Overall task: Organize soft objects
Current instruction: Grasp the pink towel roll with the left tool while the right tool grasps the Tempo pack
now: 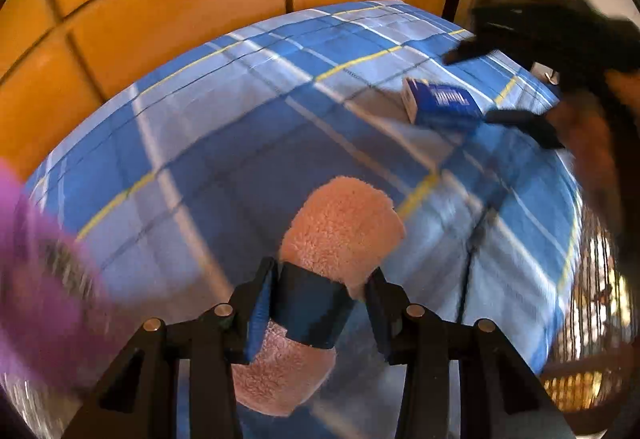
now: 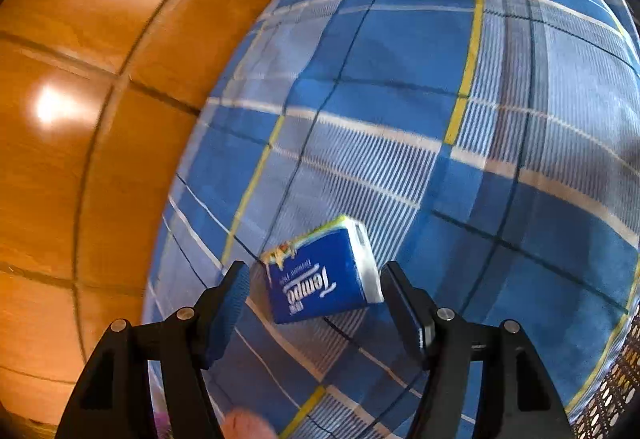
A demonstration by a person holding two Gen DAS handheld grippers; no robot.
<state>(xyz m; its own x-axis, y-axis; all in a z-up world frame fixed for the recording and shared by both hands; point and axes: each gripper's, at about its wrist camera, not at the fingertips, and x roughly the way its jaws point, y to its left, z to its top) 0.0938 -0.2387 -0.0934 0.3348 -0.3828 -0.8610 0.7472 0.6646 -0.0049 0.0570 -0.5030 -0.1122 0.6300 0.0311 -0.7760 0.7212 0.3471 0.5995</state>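
Both grippers: black angular frames with round silver screws; left gripper and right gripper fingers blue-padded.

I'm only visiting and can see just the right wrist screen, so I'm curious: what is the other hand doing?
Observer: The left gripper has its jaws shut on a fluffy pink item, at its dark blue band.
Operator: Is that close to the blue tissue pack I see?
Observer: No. The tissue pack lies farther across the plaid sheet, apart from it.
Operator: Anything else soft around?
Observer: Something purple, blurred, at the left edge.
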